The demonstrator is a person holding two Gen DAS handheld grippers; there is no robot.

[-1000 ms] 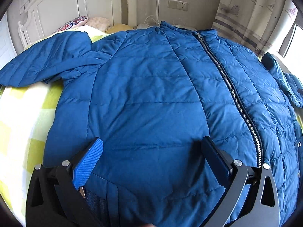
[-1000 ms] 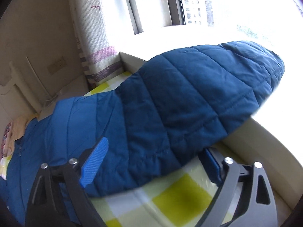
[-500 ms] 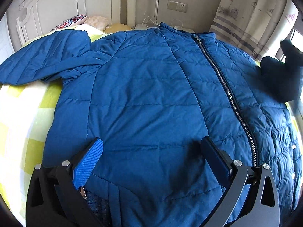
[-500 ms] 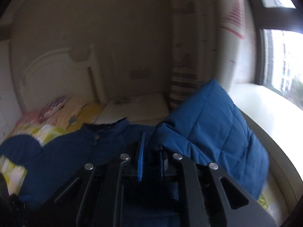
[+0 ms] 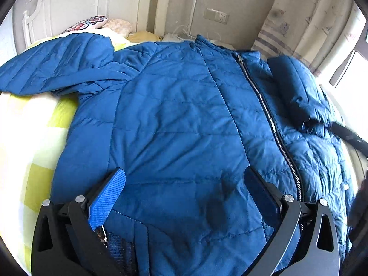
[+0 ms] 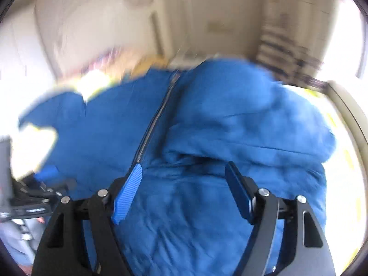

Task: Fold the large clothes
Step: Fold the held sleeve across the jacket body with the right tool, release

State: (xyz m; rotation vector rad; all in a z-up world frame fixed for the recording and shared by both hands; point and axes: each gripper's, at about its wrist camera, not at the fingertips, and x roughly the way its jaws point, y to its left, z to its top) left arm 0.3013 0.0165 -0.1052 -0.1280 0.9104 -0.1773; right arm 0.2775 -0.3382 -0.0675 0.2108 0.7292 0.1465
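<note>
A blue quilted jacket (image 5: 174,119) lies front-up on the bed, zipper (image 5: 271,124) closed. Its left sleeve (image 5: 55,69) stretches out over the bedspread. Its right sleeve (image 5: 296,92) lies folded over the jacket's chest beside the zipper, also in the blurred right wrist view (image 6: 241,115). My left gripper (image 5: 184,191) is open, hovering over the jacket's hem, holding nothing. My right gripper (image 6: 184,186) is open and empty just above the jacket's right side, below the folded sleeve.
The bed has a yellow and white checked bedspread (image 5: 30,138). A white headboard (image 5: 87,2) and pillows (image 5: 96,21) stand at the far end. A curtain (image 5: 306,18) and window are to the right. The left gripper shows at the left edge of the right wrist view (image 6: 27,197).
My right gripper carried the right sleeve across onto the jacket's chest, then opened and let it go. The left gripper stayed open in place.
</note>
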